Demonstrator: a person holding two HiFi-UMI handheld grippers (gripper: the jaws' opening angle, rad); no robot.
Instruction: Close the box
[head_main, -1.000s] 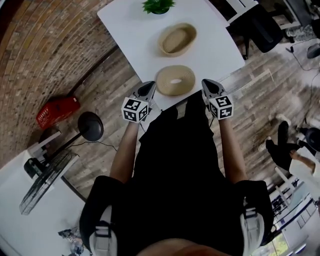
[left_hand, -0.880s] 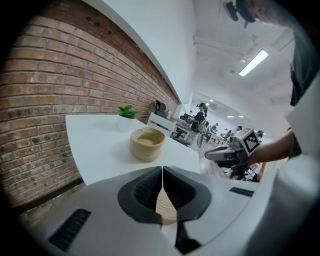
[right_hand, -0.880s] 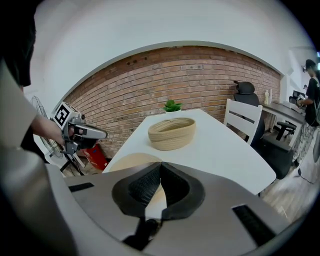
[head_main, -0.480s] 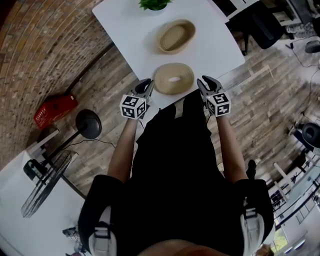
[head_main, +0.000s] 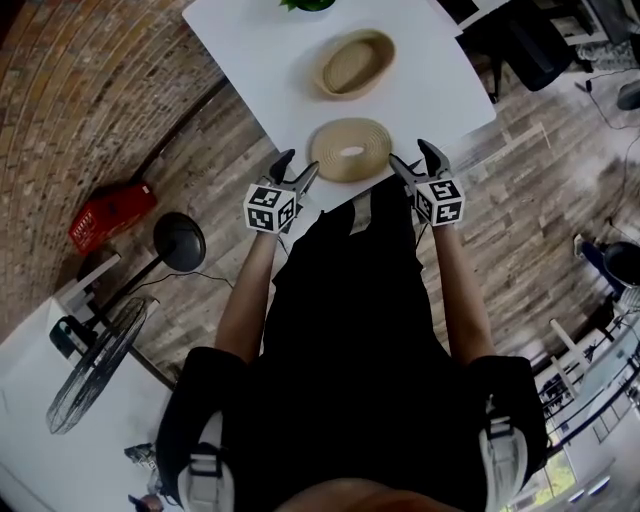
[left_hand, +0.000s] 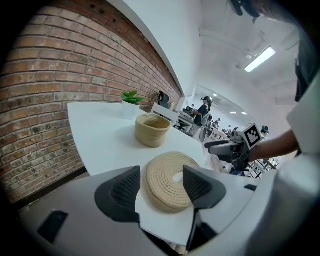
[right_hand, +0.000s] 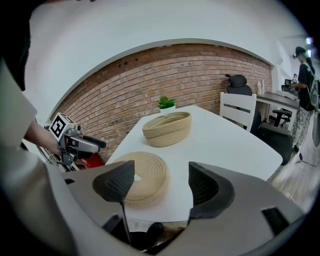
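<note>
A flat woven rope lid (head_main: 350, 150) with a hole in its middle lies near the front edge of the white table (head_main: 250, 50). Behind it stands the open woven basket (head_main: 352, 63). My left gripper (head_main: 298, 165) hovers just left of the lid, and my right gripper (head_main: 412, 155) hovers just right of it. Both sets of jaws are opening, with nothing pressed between them. The left gripper view shows the lid (left_hand: 160, 192) beyond my left gripper (left_hand: 162, 180) and the basket (left_hand: 151, 130) further back. The right gripper view has the lid (right_hand: 145, 177) ahead-left of my right gripper (right_hand: 161, 180).
A small potted plant (right_hand: 166, 102) stands at the table's far end by the brick wall. A white chair (right_hand: 237, 107) sits to the right of the table. On the floor to the left are a red object (head_main: 110, 215), a round black base (head_main: 180, 243) and a fan (head_main: 95, 350).
Both grippers' jaws went from shut to wide apart. Both grippers edged forward to the table's front edge, flanking the lid.
</note>
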